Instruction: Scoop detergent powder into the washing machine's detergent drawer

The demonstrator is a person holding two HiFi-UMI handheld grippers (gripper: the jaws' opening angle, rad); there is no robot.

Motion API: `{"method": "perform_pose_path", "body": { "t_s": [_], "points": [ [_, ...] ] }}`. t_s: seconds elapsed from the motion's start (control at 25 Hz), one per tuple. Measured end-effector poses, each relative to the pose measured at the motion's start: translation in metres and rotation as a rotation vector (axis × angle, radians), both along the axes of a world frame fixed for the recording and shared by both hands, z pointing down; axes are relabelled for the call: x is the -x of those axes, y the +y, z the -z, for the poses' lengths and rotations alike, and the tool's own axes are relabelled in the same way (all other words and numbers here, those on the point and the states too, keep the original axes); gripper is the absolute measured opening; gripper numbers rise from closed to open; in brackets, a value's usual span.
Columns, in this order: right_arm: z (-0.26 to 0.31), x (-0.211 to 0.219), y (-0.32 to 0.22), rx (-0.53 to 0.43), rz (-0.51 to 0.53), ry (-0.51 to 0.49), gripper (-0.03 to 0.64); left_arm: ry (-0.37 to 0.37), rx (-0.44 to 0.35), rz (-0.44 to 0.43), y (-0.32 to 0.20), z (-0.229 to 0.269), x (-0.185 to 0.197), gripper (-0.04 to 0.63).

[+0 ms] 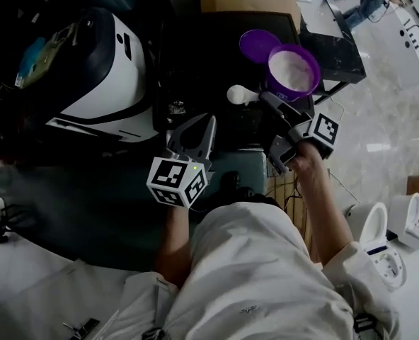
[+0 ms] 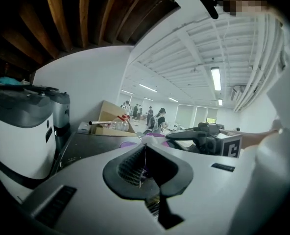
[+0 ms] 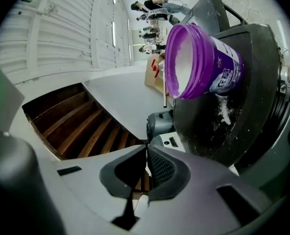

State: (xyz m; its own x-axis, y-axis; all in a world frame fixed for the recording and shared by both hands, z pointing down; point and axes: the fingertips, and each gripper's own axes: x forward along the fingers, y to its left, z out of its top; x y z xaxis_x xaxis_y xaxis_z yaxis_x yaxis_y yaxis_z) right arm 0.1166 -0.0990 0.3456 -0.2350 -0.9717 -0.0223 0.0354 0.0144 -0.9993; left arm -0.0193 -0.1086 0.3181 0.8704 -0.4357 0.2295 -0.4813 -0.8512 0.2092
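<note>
Beside the detergent tub (image 3: pixel 218 72), far right: right gripper (image 3: pixel 146 152) jaws pinch the scoop (image 1: pixel 236 94) handle.
Left gripper (image 2: pixel 145 150) jaws are fully together, holding nothing. Powder (image 1: pixel 292 68) sits in the open tub on the dark table (image 1: pixel 195 44). Risk: tilting the thin handle would spill powder. The drawer cannot be located; the scoop's load is unclear.

Print on the purple tub (image 3: pixel 200 58) — too blurred to read.

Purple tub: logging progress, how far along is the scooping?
Done: round purple plastic tub open, purple lid beside it. In hand: right gripper holds the white plastic scoop beside the tub. Left: getting powder to the drawer, not visible here.
</note>
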Motion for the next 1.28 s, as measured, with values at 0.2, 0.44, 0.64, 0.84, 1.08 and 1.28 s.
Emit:
{"method": "perform_pose_path", "body": {
  "t_s": [0.2,0.44,0.64,0.84,1.08,1.28],
  "points": [
    [0.001,0.033,-0.005,-0.004,0.100,-0.005,0.011,-0.006,-0.001,0.122,0.006,0.001,0.039,0.020],
    [-0.005,0.069,0.000,0.004,0.211,-0.002,0.011,-0.019,0.003,0.259,0.021,0.000,0.079,0.020],
    [-0.018,0.094,0.009,0.022,0.287,0.042,0.009,-0.032,0.012,0.337,0.043,-0.006,0.105,0.020],
    [-0.032,0.112,0.016,0.029,0.344,0.097,0.009,-0.044,0.039,0.395,0.063,-0.019,0.127,0.020],
    [-0.046,0.127,0.019,0.020,0.392,0.197,0.009,-0.054,0.064,0.439,0.080,-0.035,0.140,0.020],
    [-0.060,0.132,0.021,0.028,0.431,0.261,0.009,-0.059,0.083,0.461,0.089,-0.042,0.140,0.020]
  ]
}}
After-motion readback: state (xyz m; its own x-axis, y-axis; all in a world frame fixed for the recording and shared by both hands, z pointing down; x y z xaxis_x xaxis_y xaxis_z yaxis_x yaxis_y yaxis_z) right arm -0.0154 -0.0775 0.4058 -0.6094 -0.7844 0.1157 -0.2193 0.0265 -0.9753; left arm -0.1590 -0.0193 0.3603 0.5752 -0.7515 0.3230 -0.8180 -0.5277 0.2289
